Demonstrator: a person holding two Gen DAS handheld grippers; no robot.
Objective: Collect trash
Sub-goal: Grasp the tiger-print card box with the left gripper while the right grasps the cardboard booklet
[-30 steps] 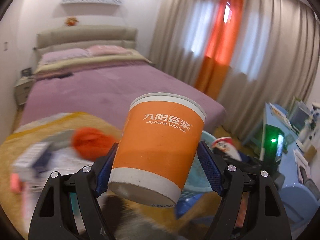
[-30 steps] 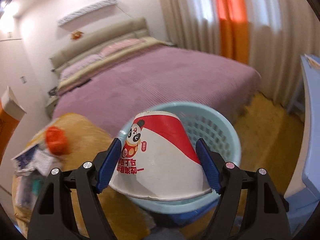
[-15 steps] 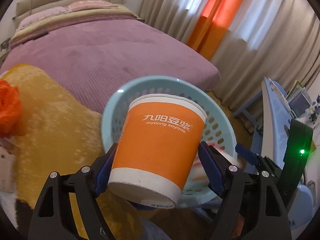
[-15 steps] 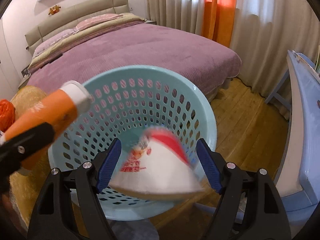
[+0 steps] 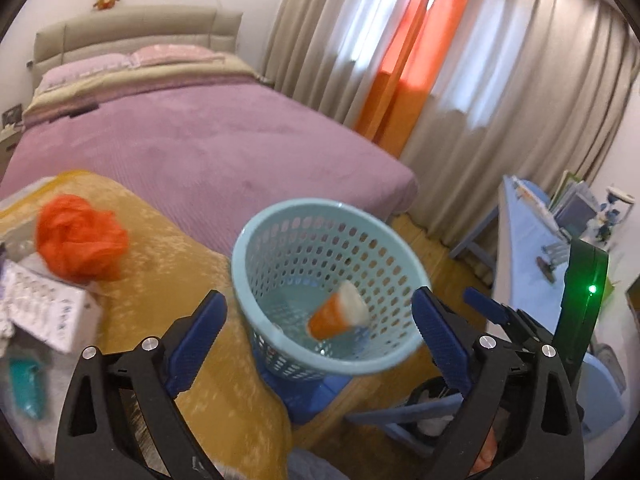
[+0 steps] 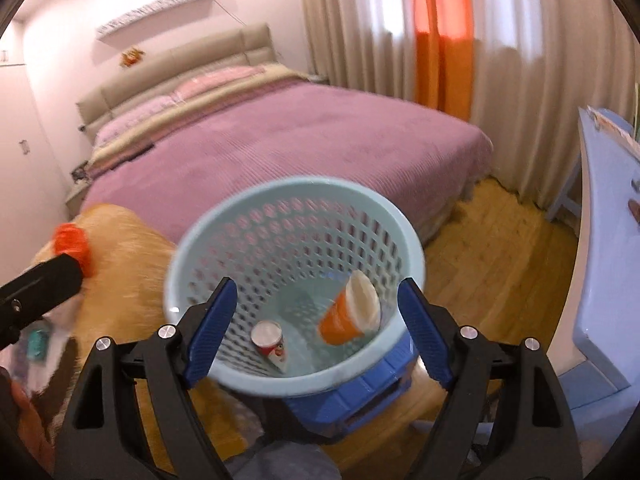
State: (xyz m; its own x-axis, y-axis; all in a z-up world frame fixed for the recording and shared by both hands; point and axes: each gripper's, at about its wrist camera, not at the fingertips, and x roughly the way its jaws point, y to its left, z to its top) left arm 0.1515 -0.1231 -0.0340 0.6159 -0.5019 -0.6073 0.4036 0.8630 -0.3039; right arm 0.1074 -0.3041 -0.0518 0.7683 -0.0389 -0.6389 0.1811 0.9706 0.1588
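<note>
Both cups dropped into basket; left gripper, right gripper just opened, empty.

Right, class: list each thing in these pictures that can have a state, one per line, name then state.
Left tool: open, holding nothing; it has just been opening.
Right tool: open, holding nothing; it has just been opening.
Orange cup: in the basket, on its side.
Red and white cup: in the basket, tipped over.
Basket: upright on a blue stool.
Orange bag: crumpled, on the yellow cover.
</note>
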